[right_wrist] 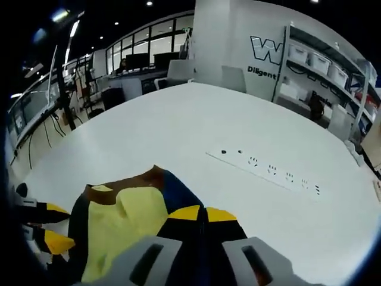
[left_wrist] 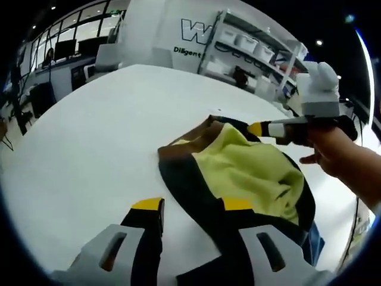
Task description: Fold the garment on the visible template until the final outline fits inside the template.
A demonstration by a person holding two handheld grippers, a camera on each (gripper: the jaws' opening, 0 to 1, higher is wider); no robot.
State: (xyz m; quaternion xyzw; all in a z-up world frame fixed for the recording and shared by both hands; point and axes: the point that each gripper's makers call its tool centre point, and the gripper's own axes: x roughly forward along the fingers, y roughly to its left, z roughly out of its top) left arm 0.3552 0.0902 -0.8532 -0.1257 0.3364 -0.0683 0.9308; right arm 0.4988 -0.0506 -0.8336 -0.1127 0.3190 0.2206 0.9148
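**Yellow-and-black garment lies bunched on white table, a gripper at either end**

Yellow fabric, edged in black with a brown band and a patch of blue, marks the garment (left_wrist: 238, 173) as it lies crumpled on the white table (left_wrist: 89, 137) in the left gripper view. The left gripper (left_wrist: 193, 205) stands with its yellow-tipped jaws well apart — one over bare table beside the garment, the other over its black edge — and nothing is clamped between them. At the garment's far side, the right gripper (left_wrist: 257, 128) comes in with a person's hand (left_wrist: 333, 155) behind it, its yellow tip at the cloth's edge. Beyond the garment stand shelves with white bins (left_wrist: 250, 44) and a wall with lettering (left_wrist: 193, 36).

In the right gripper view, the garment (right_wrist: 128, 223) lies at the near edge of the table (right_wrist: 196, 125). The right gripper (right_wrist: 196, 213) has its jaws pressed together on the garment's dark edge. The left gripper (right_wrist: 50, 226) shows just beside the garment's other end. A white power strip (right_wrist: 268, 173) lies flat on the table beyond the garment, apart from it.
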